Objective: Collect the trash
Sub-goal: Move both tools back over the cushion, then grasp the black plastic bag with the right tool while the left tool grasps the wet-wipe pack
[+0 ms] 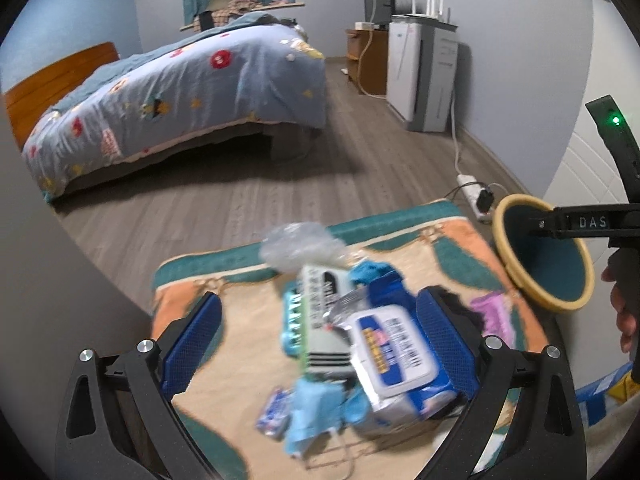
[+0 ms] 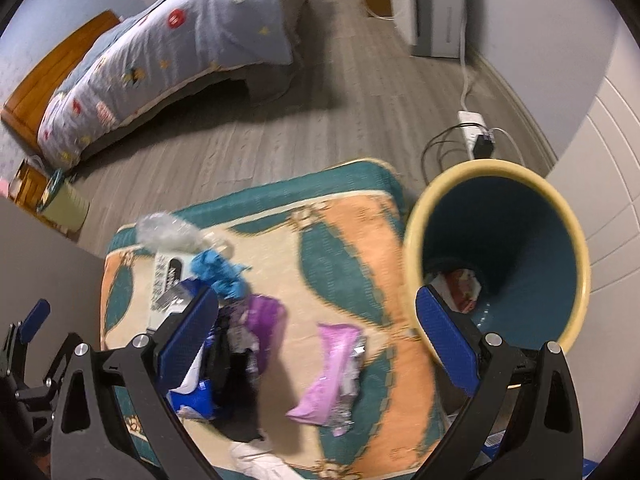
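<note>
A trash pile lies on a patterned mat (image 1: 460, 248). My left gripper (image 1: 318, 344) is open just above it, its blue pads either side of a blue-and-white wipes pack (image 1: 400, 360), a grey-green box (image 1: 320, 320) and a blue mask (image 1: 316, 408). Clear plastic (image 1: 296, 248) sits beyond them. My right gripper (image 2: 318, 336) is open and holds nothing, with a pink wrapper (image 2: 332, 372) and a purple wrapper (image 2: 264, 316) lying below it. Its right finger (image 2: 448, 340) overlaps the rim of the yellow-rimmed teal bin (image 2: 500, 256), which has some trash at its bottom (image 2: 460, 288).
A bed (image 1: 180, 88) stands across the wood floor. A power strip with cables (image 2: 476, 132) lies behind the bin, near a white cabinet (image 1: 420, 76). A grey panel (image 1: 60, 280) rises at the left. A white tissue (image 2: 260, 460) lies at the mat's near edge.
</note>
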Demonstrator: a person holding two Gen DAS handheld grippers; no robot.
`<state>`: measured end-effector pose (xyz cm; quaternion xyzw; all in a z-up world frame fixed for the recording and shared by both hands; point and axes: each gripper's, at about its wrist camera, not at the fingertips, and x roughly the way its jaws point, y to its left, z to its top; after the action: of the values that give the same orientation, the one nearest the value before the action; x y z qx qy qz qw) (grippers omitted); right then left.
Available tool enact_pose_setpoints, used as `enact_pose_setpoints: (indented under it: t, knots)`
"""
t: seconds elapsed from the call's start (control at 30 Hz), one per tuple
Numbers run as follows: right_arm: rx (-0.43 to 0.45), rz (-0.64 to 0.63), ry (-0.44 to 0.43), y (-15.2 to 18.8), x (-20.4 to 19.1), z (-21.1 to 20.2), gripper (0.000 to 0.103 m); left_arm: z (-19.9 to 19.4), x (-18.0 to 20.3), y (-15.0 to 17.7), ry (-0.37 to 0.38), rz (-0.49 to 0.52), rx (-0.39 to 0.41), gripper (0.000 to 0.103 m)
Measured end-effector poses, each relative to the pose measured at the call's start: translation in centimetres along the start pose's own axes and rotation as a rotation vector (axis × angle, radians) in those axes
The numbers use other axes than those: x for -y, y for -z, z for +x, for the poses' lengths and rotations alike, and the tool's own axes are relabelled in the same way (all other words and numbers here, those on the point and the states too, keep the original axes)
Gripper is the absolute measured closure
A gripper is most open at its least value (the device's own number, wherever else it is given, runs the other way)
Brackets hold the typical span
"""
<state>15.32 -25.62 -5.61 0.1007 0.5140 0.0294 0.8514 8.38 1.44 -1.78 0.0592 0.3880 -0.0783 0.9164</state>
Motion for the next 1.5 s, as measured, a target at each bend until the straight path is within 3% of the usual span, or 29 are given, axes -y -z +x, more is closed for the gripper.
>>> enact_pose_setpoints:
  t: [0.27, 0.43, 0.6, 0.67, 0.83, 0.97, 1.1, 1.2, 1.33, 1.5]
  knots:
    - [-0.069, -0.109, -0.010, 2.3, -5.5, 2.4, 0.006, -0.1, -3.2, 1.2, -0.019, -0.067, -0.034, 0.006]
    - [-0.112, -0.122, -0.027, 3.3, -6.5, 3.9, 0.010, 0.1, -3.7, 1.4, -0.026, -0.075, -0.045, 0.006]
    - [-0.199, -0.081, -0.097, 4.1, -6.4, 5.4, 0.055, 0.3, -3.4, 1.5, -0.021, -0.062, -0.055, 0.006]
    - [-0.238, -0.065, -0.124, 4.3, -6.3, 5.9, 0.091, 0.7, -2.8, 1.6, -0.014, -0.053, -0.066, 0.006]
    - [-0.201, -0.066, -0.163, 3.9, -6.2, 4.7, 0.097, 2.4, -1.1, 2.6, 0.042, -0.064, -0.139, 0.006]
    - [-0.166, -0.039, -0.270, 3.0, -6.2, 3.3, 0.098, 3.3, 0.7, 3.0, 0.086, -0.041, -0.168, 0.006]
    - [-0.089, -0.116, -0.173, 2.0, -6.1, 1.2, 0.098, 4.2, 2.6, 3.4, 0.098, 0.007, -0.207, 0.006]
    - [-0.062, -0.104, -0.175, 1.1, -5.2, 0.1, 0.098, 4.7, 3.6, 3.4, 0.104, 0.025, -0.220, 0.006]
    - [-0.012, -0.138, -0.110, 0.4, -4.0, -0.9, 0.098, 5.7, 4.9, 3.6, 0.113, 0.027, -0.248, 0.006]
    - [0.016, -0.144, -0.077, 0.0, -2.5, -1.5, 0.098, 8.0, 6.9, 4.6, 0.117, 0.033, -0.323, 0.006]
